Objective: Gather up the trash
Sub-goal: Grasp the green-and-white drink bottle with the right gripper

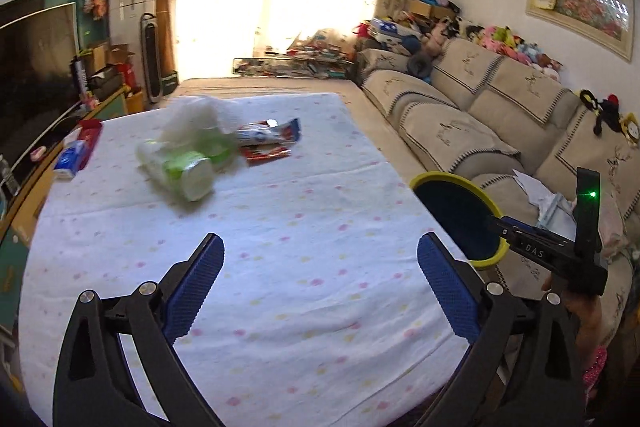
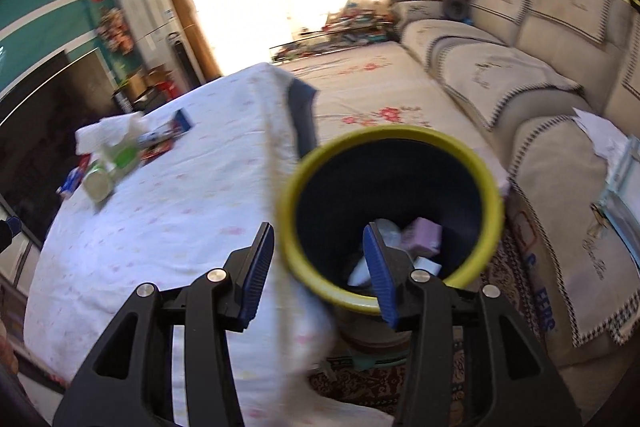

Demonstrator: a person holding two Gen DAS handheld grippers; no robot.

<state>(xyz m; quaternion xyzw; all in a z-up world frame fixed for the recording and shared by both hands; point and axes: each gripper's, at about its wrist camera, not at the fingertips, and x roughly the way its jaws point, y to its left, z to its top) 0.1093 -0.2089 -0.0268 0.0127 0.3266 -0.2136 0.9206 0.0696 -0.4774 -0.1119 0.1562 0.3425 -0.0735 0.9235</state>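
A dark bin with a yellow rim [image 2: 390,219] stands beside the table's right edge; it holds a pink packet [image 2: 424,237] and pale scraps. It also shows in the left wrist view [image 1: 460,219]. My right gripper [image 2: 320,267] is open and empty, with its fingers either side of the bin's near rim. My left gripper [image 1: 320,279] is open and empty above the white dotted tablecloth [image 1: 280,247]. On the far left of the table lie a clear bottle with a green label [image 1: 180,163], crumpled white tissue [image 1: 196,119] and red and blue wrappers [image 1: 268,143].
A small blue and red packet [image 1: 76,151] lies at the table's left edge. A beige sofa [image 1: 500,119] runs along the right, with papers [image 1: 540,195] on its near seat. A dark TV [image 1: 32,75] stands on the left. A low bed-like platform [image 2: 380,95] lies beyond the table.
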